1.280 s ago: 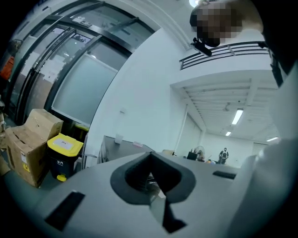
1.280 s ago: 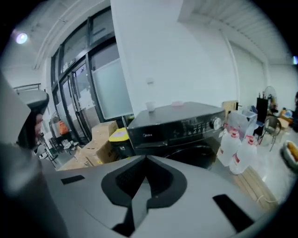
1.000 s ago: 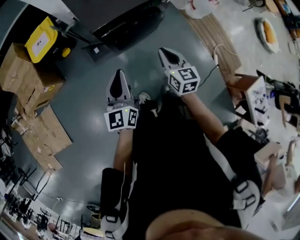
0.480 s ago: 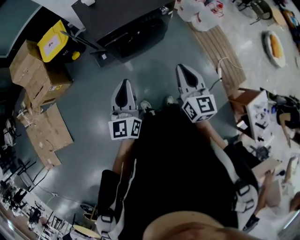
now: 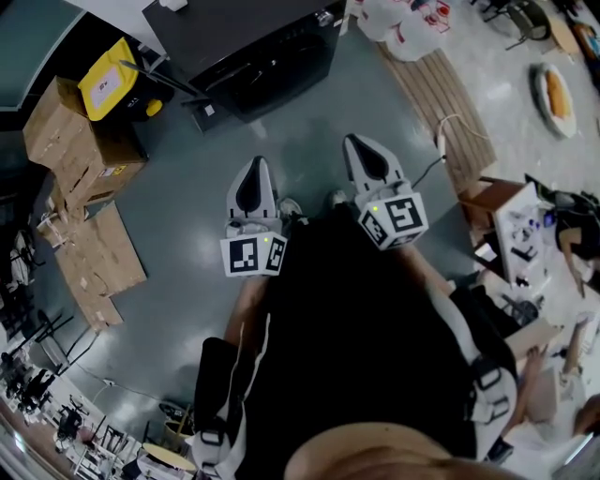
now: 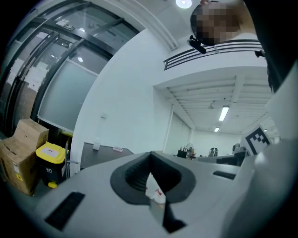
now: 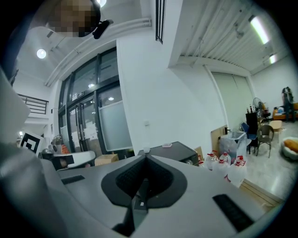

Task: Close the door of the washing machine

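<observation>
While both grippers are pointing forward over the grey floor (image 5: 178, 178), the washing machine (image 5: 248, 42) is standing ahead of their tips, well apart from both. Its dark front is facing the person. The round door (image 5: 272, 73) is looking flush with that front, though the dark face is making this hard to confirm.

Left gripper (image 5: 256, 167): jaws are sitting together, with only a sliver of light showing between the pads and nothing held. Right gripper (image 5: 356, 143): jaws are pressing fully together, with nothing between them. The two are riding side by side, near each other but not touching.

Left of the left gripper, a yellow bin (image 5: 106, 80) is sitting beside stacked cardboard boxes (image 5: 66, 141), with flattened cardboard (image 5: 94, 258) lying nearer the person. Ahead and right of the right gripper, water bottles (image 5: 403, 17) are standing by a wooden pallet (image 5: 433, 89). Behind both grippers, the person's dark clothing (image 5: 366, 328) is filling the lower part of the head view.
</observation>
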{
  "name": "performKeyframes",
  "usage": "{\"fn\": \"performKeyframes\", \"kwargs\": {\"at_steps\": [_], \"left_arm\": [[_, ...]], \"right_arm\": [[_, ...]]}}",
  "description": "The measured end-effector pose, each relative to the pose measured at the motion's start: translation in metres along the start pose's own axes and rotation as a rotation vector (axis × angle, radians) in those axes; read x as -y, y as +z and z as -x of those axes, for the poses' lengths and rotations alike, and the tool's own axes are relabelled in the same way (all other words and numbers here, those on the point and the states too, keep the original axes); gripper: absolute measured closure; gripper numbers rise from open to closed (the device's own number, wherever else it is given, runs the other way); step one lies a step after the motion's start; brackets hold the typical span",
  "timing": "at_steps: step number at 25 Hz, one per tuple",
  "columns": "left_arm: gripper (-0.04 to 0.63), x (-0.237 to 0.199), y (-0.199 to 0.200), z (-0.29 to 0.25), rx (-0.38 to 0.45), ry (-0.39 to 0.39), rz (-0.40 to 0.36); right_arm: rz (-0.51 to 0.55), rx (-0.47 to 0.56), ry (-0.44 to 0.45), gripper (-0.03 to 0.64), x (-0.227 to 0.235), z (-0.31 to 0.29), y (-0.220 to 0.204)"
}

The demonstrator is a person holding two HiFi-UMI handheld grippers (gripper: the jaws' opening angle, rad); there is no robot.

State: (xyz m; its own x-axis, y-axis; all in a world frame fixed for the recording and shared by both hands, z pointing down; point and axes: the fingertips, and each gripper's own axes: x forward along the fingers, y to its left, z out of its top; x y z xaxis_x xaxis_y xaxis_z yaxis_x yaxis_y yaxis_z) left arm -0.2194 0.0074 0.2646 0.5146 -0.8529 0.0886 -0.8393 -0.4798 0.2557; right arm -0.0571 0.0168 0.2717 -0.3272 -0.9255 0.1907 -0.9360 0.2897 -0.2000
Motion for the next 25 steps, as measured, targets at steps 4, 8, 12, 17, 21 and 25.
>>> {"fn": "performKeyframes", "kwargs": {"at_steps": [4,8,12,17,21,25], "left_arm": [[0.589,0.006,0.001,-0.003,-0.001,-0.004,-0.007],[0.589,0.006,0.003,-0.006,0.004,-0.002,-0.002],[0.589,0.008,0.002,-0.012,0.004,-0.005,0.002],[0.589,0.011,0.005,-0.017,0.01,-0.008,-0.009],[0.589,0.012,0.005,-0.019,0.007,-0.009,-0.01],[0.589,0.015,0.005,-0.022,0.008,-0.008,-0.012]], "right_arm": [[0.005,-0.004,0.001,0.612,0.001,0.004,0.0],[0.012,-0.008,0.008,0.612,0.001,0.002,0.002],[0.007,-0.013,0.018,0.612,0.004,-0.002,0.002],[0.0,-0.014,0.022,0.612,0.008,-0.005,0.002],[-0.009,-0.018,0.024,0.612,0.01,-0.006,0.003],[-0.011,-0.012,0.032,0.612,0.013,-0.007,0.007]]}}
